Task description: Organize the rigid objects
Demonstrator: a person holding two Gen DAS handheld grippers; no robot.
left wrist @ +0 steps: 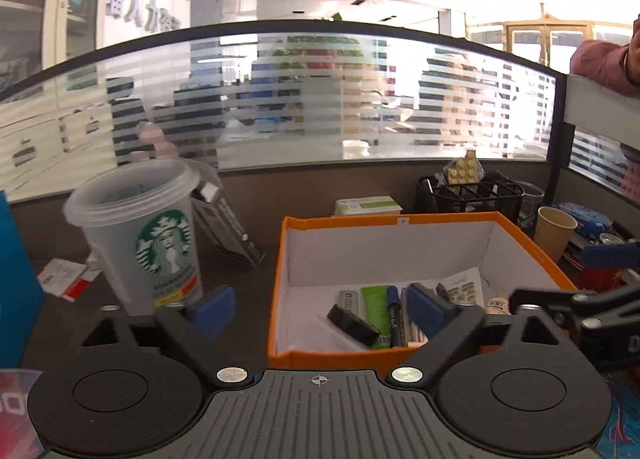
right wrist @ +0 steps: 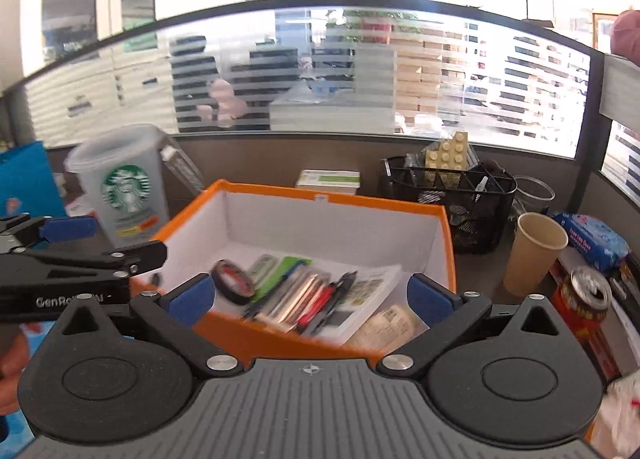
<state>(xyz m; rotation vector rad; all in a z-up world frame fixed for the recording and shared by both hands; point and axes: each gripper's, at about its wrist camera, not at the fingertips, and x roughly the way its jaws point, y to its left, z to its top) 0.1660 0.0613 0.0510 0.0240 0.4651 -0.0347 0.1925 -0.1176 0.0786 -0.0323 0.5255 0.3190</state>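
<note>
An orange box (left wrist: 400, 219) (right wrist: 332, 195) with white inner walls stands on the desk. In it lie a black tape roll (left wrist: 352, 325) (right wrist: 232, 281), a green tube (left wrist: 376, 299), a dark marker (left wrist: 394, 315), several pens (right wrist: 320, 299) and printed papers (right wrist: 372, 291). My left gripper (left wrist: 320, 309) is open over the box's near left corner, nothing between its blue pads. My right gripper (right wrist: 311, 295) is open above the box's near rim, also empty. Each gripper shows in the other's view, the right gripper (left wrist: 592, 275) at the right edge and the left gripper (right wrist: 112, 241) at the left.
A translucent Starbucks cup (left wrist: 148, 227) (right wrist: 128, 187) stands left of the box. Behind it sit a green-and-white carton (right wrist: 328, 181) and a black mesh organizer (right wrist: 452, 195). A paper cup (right wrist: 534, 255), a red can (right wrist: 586, 299) and a blue packet (right wrist: 596, 239) crowd the right side. A glass partition (right wrist: 320, 71) closes the back.
</note>
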